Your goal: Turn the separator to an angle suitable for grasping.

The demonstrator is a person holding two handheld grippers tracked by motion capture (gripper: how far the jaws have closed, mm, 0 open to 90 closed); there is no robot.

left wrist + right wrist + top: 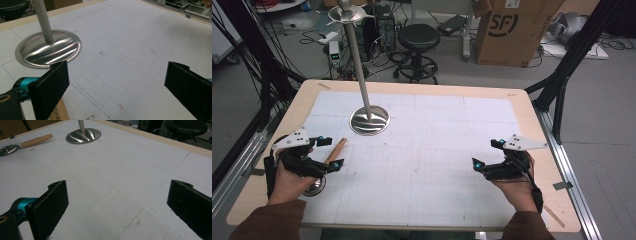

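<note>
Two grippers are being held over a white gridded mat on one wooden table. The left gripper is being kept with its jaws spread wide and nothing between them, just above one wooden-handled utensil whose round metal end is lying under the left hand. The right gripper is likewise being held wide apart and empty, over bare mat, well apart from the utensil. One metal stand is being shown upright, its round base resting on the mat's far left part and its pole rising from it. One black stool and one cardboard box are standing beyond the table.
</note>
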